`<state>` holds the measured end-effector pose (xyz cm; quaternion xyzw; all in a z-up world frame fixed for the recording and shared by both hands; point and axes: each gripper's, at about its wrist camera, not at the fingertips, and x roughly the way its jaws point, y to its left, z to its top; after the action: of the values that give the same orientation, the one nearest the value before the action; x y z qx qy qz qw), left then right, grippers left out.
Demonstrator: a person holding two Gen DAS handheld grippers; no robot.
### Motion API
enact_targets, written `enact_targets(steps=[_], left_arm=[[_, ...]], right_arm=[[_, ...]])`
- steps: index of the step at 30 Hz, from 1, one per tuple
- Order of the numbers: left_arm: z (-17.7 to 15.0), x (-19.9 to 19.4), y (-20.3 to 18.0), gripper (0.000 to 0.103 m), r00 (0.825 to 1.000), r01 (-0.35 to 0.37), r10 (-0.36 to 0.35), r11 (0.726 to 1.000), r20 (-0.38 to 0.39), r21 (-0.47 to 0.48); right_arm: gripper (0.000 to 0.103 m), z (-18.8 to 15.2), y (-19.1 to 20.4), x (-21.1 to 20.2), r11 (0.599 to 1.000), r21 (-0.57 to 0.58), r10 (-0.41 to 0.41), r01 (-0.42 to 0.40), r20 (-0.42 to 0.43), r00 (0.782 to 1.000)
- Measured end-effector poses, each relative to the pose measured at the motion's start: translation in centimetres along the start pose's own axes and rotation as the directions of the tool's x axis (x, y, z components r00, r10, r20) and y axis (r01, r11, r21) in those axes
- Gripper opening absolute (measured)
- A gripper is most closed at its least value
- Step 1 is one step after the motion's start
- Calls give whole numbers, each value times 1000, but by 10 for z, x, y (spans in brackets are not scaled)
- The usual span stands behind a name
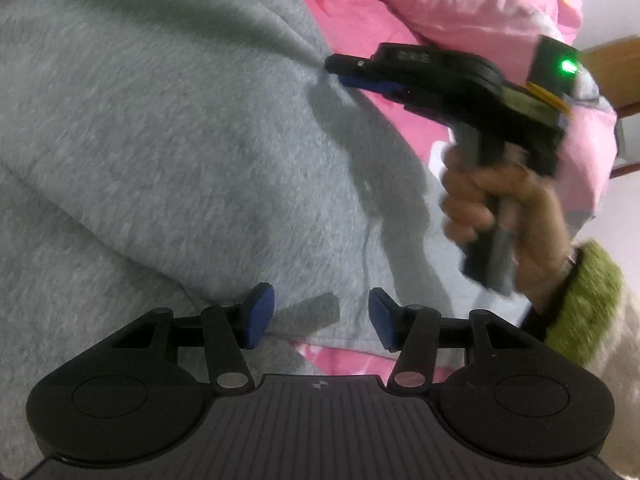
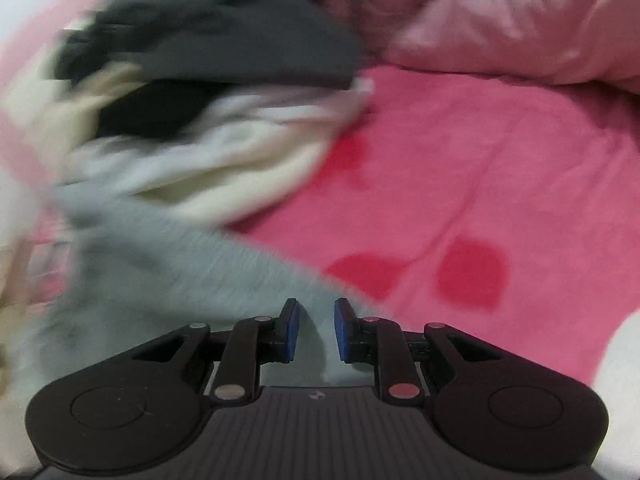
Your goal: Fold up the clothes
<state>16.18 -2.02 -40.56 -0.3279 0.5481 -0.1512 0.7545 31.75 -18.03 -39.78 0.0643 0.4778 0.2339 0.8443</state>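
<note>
A grey fleece garment [image 1: 160, 140] lies spread over a pink bed sheet [image 2: 460, 160] and fills most of the left wrist view. My left gripper [image 1: 320, 318] hovers open over its near hem, blue pads well apart and nothing pinched. My right gripper [image 1: 344, 74] reaches in from the right, held by a hand [image 1: 500, 208] in a green fuzzy sleeve, and its tips pinch the garment's far edge, where creases run to them. In the blurred right wrist view, the right gripper [image 2: 316, 330] has grey garment cloth [image 2: 168, 264] between its narrow-set pads.
A heap of dark grey, black and cream clothes [image 2: 200, 60] sits on the sheet beyond the grey garment. A puffy pink quilt [image 2: 520, 20] is bunched along the far side of the bed. A wooden piece of furniture [image 1: 616, 68] shows past the bed.
</note>
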Motion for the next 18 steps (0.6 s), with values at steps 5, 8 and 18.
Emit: enact_targets(steps=[5, 8, 18], left_arm=[[5, -11, 5, 53, 999, 41, -41, 999, -4, -21], [10, -19, 8, 53, 998, 55, -55, 998, -11, -12], [24, -20, 24, 53, 993, 98, -95, 994, -77, 38]], right_arm=[[22, 2, 10, -48, 996, 57, 64, -69, 89, 994], [21, -8, 32, -40, 987, 27, 159, -160, 6, 987], [21, -2, 17, -18, 979, 197, 35, -50, 80, 996]])
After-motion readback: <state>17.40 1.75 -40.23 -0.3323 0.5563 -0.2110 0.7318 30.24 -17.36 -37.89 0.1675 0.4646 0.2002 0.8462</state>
